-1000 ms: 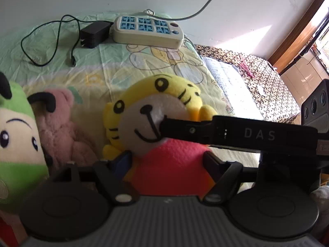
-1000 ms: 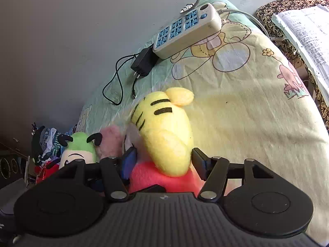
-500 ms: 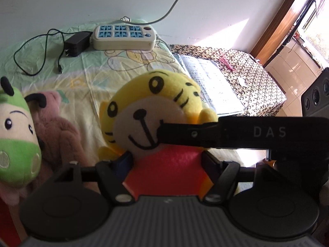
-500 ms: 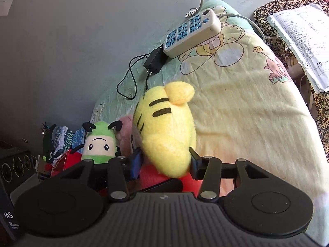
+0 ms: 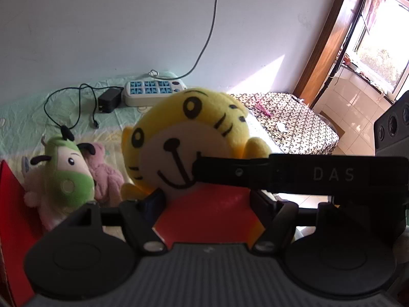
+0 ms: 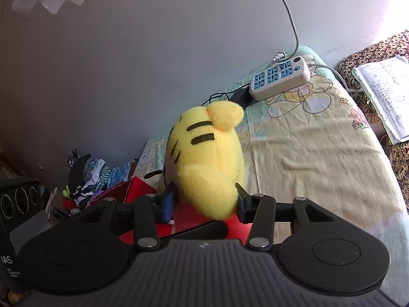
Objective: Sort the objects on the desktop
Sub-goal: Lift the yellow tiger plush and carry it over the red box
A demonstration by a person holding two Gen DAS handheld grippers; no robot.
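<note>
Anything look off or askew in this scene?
Yes: both grippers clamp one yellow tiger plush, left gripper on its red body, right gripper on its head. The green plush leans tilted against the pink bear.

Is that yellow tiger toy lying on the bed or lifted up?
Lifted: the yellow tiger toy sits clamped between both grippers' jaws, above the bedsheet.

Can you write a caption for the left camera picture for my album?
Both grippers' jaws hold the yellow tiger plush, lifted off the bed.
</note>
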